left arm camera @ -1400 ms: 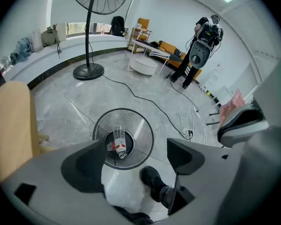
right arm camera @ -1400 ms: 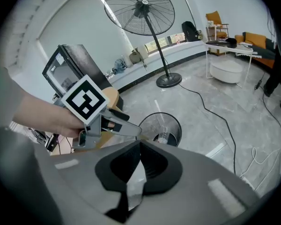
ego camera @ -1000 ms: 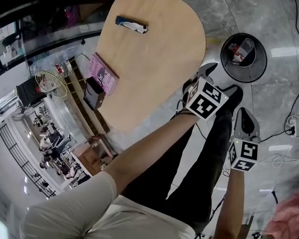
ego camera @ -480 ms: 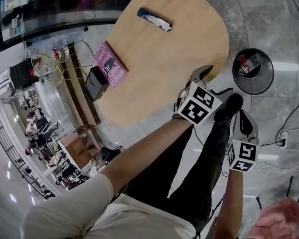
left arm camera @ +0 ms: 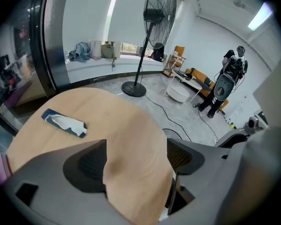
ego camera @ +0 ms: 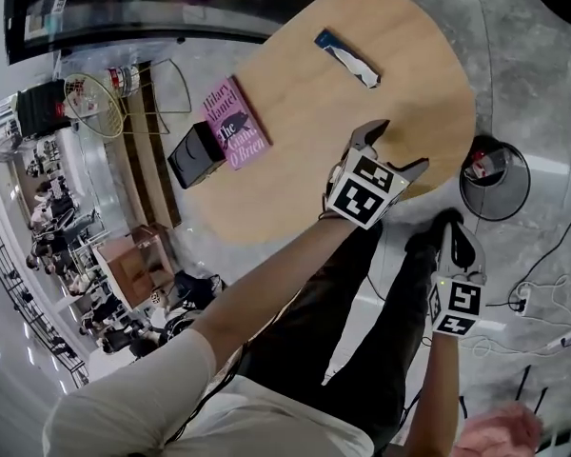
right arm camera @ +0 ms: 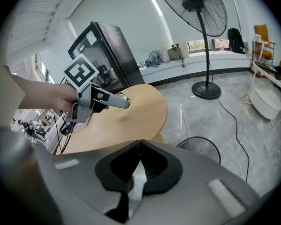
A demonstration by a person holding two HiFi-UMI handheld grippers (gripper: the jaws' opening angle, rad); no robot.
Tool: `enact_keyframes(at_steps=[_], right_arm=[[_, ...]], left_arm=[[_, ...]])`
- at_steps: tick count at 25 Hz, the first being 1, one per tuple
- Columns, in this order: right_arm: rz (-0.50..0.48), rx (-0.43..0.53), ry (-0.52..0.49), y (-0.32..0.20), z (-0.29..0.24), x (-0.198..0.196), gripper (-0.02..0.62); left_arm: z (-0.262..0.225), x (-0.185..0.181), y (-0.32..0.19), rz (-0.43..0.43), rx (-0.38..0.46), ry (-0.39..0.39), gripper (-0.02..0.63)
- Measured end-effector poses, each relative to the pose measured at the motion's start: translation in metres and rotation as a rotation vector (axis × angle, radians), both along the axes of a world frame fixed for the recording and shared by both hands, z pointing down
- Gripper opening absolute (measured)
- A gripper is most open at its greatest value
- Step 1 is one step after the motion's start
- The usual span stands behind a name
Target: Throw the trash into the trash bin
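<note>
Hovering over table (ego camera: 295, 93), left gripper (ego camera: 400, 149) jaws wide apart, right gripper (ego camera: 454, 231) jaws together

- Pink book (ego camera: 234, 122) on your table (ego camera: 400, 93): cover reads "Hilary Mantel", title ends "O'Brien".
- Sheets on the dark cabinet (ego camera: 38, 12): print too small for you to read.

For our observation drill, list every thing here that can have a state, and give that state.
left gripper: fingers open, empty
right gripper: shut on white scrap
wrapper: lying on table
trash bin: open, trash inside
book: closed, flat
</note>
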State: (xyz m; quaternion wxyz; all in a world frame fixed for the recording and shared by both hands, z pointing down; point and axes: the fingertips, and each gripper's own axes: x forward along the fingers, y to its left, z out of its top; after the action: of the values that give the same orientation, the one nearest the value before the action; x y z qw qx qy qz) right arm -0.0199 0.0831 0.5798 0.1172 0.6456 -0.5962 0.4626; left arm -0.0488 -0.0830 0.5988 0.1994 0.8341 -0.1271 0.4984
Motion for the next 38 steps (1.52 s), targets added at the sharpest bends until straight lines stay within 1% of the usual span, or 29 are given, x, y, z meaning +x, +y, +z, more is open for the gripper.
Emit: enact_keyframes(at_steps=[6, 13, 16, 18, 24, 28, 31, 32, 33, 35, 37, 38], right_arm=[[-0.046, 0.012, 0.001, -0.040, -0.003, -0.009, 0.011], [-0.068, 0.005, -0.016, -0.062, 0.005, -0.023, 0.011], [-0.079, 0.000, -0.021, -0.067, 0.008, -0.028, 0.011], [-0.083, -0.006, -0.022, -0.068, 0.010, -0.030, 0.011], [-0.083, -0.015, -0.022, -0.071, 0.015, -0.030, 0.011], [-0.083, -0.021, -0.025, -0.071, 0.018, -0.031, 0.011], [-0.086, -0.026, -0.027, -0.070, 0.020, -0.032, 0.011], [-0.086, -0.026, -0.028, -0.070, 0.021, -0.032, 0.011], [-0.086, -0.027, -0.029, -0.070, 0.022, -0.032, 0.011], [-0.084, -0.028, -0.028, -0.069, 0.024, -0.030, 0.011], [-0.080, -0.031, -0.027, -0.067, 0.026, -0.028, 0.011], [-0.077, -0.033, -0.027, -0.066, 0.027, -0.027, 0.011]], left_arm=[[-0.002, -0.019, -0.057, -0.048, 0.029, -0.024, 0.403], [0.011, -0.037, -0.114, -0.114, 0.076, -0.069, 0.403], [0.018, -0.044, -0.134, -0.187, 0.064, -0.074, 0.402], [0.022, -0.050, -0.144, -0.236, 0.052, -0.082, 0.402], [0.035, -0.053, -0.166, -0.314, 0.029, -0.105, 0.402], [0.046, -0.057, -0.173, -0.355, 0.013, -0.139, 0.402], [0.052, -0.058, -0.176, -0.354, 0.012, -0.154, 0.400], [0.053, -0.058, -0.176, -0.349, 0.013, -0.160, 0.392], [0.055, -0.059, -0.175, -0.348, 0.013, -0.167, 0.365], [0.058, -0.061, -0.175, -0.359, 0.015, -0.176, 0.269], [0.060, -0.066, -0.174, -0.374, 0.020, -0.185, 0.211], [0.061, -0.068, -0.173, -0.377, 0.028, -0.191, 0.161]])
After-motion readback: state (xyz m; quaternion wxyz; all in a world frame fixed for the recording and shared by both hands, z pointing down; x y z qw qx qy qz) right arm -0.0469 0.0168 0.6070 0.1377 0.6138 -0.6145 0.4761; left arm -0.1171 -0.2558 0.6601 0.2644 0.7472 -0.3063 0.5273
